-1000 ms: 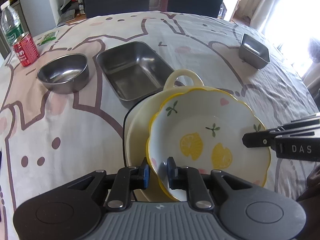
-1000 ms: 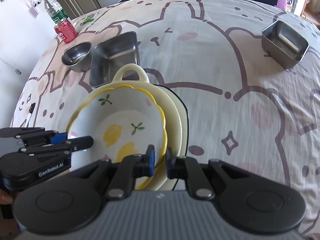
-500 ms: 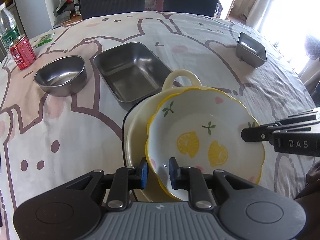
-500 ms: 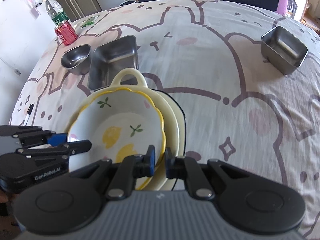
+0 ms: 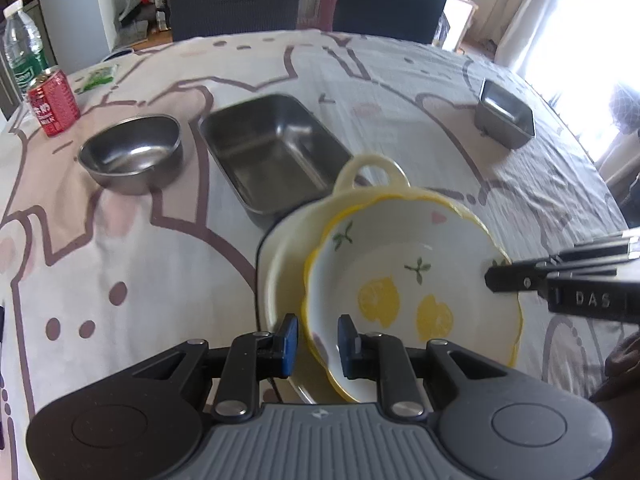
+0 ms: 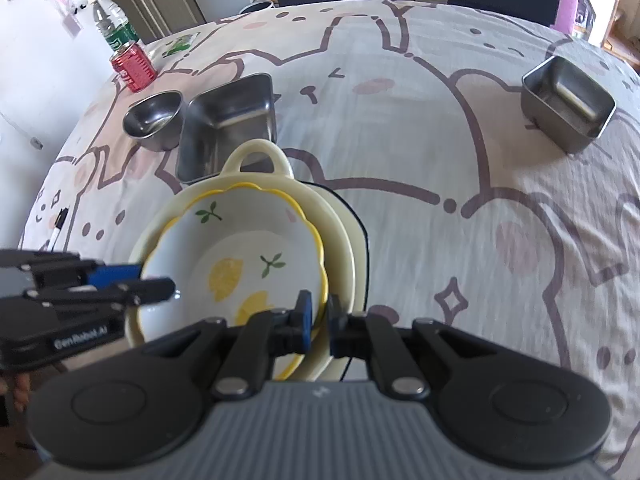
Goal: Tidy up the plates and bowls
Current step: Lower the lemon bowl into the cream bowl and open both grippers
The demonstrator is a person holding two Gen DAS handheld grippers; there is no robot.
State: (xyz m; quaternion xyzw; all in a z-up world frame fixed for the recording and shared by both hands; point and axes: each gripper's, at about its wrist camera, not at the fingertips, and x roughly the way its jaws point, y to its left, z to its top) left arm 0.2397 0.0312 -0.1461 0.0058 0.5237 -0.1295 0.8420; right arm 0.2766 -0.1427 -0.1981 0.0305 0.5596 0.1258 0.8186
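You hold the lemon bowl (image 5: 404,280) by opposite rims, each hand-held gripper, left (image 5: 318,338) and right (image 6: 318,314), pinching it over the cream dish (image 6: 256,160); steel bowl (image 5: 132,152) and trays wait unsorted on the bench (image 6: 440,128).

Two dark chairs (image 5: 236,0) stand behind the table; bright daylight floods through a curtained window (image 5: 580,40).

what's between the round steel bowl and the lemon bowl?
The rectangular steel tray lies between the round steel bowl and the lemon bowl; clearest in the left wrist view.
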